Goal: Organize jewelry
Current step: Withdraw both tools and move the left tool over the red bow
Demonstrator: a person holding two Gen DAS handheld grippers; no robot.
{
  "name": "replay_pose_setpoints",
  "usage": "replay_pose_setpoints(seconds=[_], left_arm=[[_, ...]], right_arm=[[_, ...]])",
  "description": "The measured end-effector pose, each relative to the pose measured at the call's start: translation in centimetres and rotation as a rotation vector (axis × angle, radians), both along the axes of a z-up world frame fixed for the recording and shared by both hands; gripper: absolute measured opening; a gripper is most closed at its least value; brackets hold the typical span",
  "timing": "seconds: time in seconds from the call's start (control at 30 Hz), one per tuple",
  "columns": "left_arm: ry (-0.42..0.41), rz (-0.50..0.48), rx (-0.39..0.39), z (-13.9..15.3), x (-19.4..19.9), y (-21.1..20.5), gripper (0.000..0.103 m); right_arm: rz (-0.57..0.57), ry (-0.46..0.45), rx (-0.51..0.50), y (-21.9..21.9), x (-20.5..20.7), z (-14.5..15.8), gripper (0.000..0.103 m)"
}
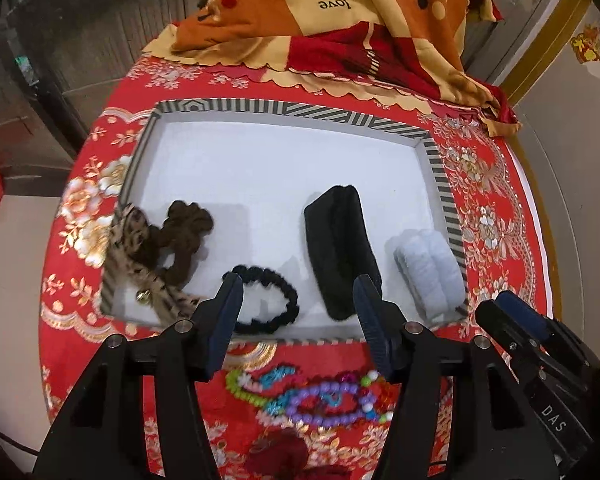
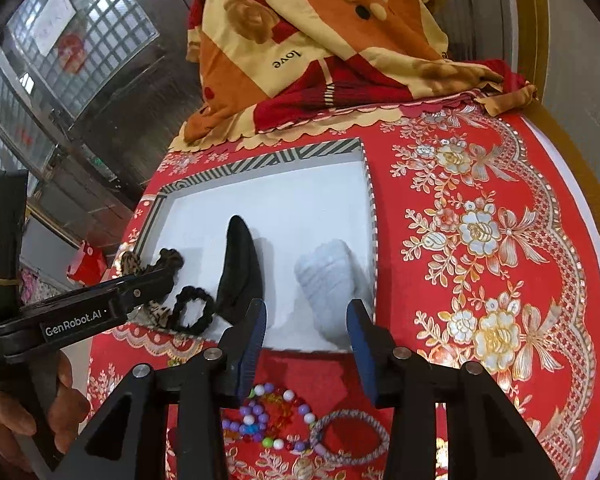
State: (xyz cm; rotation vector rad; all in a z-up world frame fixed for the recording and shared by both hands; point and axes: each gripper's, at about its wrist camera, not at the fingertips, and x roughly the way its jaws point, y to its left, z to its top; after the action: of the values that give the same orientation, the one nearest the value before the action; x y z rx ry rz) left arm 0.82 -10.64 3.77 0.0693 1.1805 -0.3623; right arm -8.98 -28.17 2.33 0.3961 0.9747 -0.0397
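Observation:
A striped-rim white tray (image 1: 300, 110) (image 2: 260, 160) holds a brown scrunchie (image 1: 186, 236), a leopard-print bow (image 1: 140, 264), a black scrunchie (image 1: 272, 300) (image 2: 192, 310), a black pouch (image 1: 340, 248) (image 2: 240, 268) and a pale blue fluffy band (image 1: 428, 268) (image 2: 332, 280). Colourful bead bracelets (image 1: 320, 396) (image 2: 268, 420) and a grey braided bracelet (image 2: 352, 436) lie on the red cloth in front of the tray. My left gripper (image 1: 298, 292) is open and empty above the tray's near edge. My right gripper (image 2: 308, 312) is open and empty, over the tray's near right corner.
The round table wears a red floral cloth (image 2: 480, 240). A folded orange and red quilt (image 1: 340, 20) (image 2: 320, 40) lies behind the tray. A dark red item (image 1: 280, 452) lies at the near edge. The right gripper's body (image 1: 540, 360) shows at the lower right.

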Motion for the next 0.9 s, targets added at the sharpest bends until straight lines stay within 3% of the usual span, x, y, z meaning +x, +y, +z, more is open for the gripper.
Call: replay_pose_setpoints(seconds=[0.57,0.9], left_arm=[[-0.045,0.076,0.003,2.0,-6.8,3.7,0.057],[-0.062,0.123,0.007,2.6,-10.7,5.3,0.057]], right_arm=[[0.114,-0.015,-0.026,4.3,-4.2,1.6,0.041],[0.186,-0.027,-0.038,6.1,-7.0,2.5,0.050]])
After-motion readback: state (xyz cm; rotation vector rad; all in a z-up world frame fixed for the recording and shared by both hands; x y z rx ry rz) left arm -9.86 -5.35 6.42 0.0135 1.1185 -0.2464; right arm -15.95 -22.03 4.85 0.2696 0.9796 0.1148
